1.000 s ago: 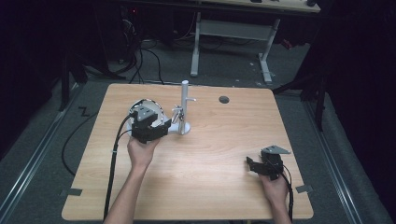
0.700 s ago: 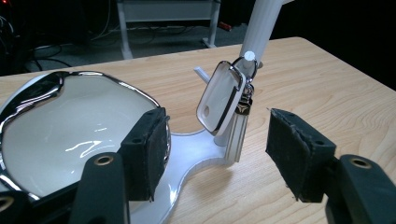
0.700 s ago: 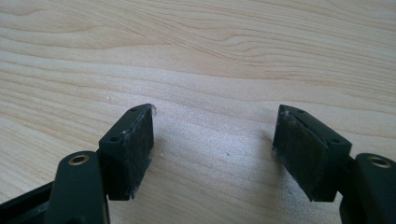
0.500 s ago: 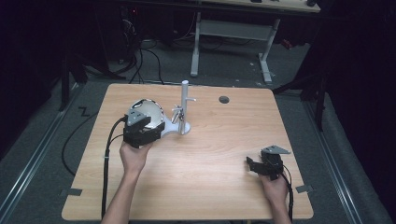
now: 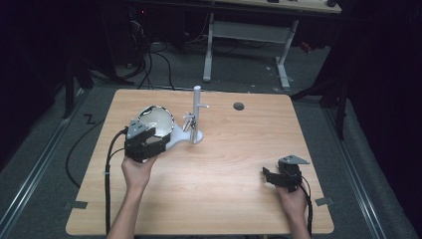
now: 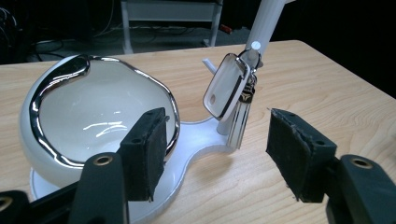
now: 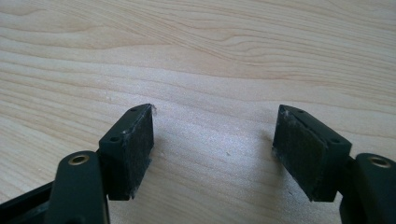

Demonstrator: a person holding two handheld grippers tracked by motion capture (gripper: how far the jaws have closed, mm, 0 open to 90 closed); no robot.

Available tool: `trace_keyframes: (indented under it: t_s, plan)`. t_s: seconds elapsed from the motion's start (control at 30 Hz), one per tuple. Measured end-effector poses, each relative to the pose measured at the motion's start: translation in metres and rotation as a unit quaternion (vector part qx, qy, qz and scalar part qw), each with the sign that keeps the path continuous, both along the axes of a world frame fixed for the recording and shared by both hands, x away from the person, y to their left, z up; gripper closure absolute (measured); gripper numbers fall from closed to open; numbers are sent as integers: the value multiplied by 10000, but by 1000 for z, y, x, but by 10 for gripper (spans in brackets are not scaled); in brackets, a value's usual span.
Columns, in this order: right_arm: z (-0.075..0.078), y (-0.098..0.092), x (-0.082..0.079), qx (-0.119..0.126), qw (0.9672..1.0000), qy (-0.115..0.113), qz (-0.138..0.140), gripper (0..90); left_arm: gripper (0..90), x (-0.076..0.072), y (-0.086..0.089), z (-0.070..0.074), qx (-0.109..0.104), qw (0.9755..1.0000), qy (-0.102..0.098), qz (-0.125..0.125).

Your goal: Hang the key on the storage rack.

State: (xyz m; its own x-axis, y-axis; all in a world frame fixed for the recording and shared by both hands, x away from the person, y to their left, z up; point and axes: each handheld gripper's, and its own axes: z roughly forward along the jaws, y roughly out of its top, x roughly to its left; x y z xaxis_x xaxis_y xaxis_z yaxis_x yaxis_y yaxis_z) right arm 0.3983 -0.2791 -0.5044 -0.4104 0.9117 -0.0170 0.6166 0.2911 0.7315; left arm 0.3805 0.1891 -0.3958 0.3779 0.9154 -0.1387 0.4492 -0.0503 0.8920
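Two black foam-padded jaws of the left gripper (image 6: 215, 154) stand apart, holding nothing, before a glossy white bowl (image 6: 93, 116) and hanging metal keys (image 6: 231, 93); the right gripper (image 7: 215, 149) gapes over grained wood.

My table (image 5: 209, 199) is pale wood with a rounded-corner top and a dark round hole (image 5: 239, 106) near its far edge. Directly on it sits a white stand base (image 6: 196, 140) — flat and figure-eight shaped, left of centre toward the far side. At the near edge, two small grey tape pieces (image 5: 78, 204) are stuck down — one by each near corner. Around my right-hand tool the wood grain (image 7: 210, 56) is bare and finely streaked.
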Motion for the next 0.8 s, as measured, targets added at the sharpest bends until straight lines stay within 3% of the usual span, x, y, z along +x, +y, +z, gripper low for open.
trace_keyframes:
  t_s: [0.8]
  plan:
    - [0,0,0,-1,10000,-1,0,291,383,-20,12,-7,-131,9999,48,68]
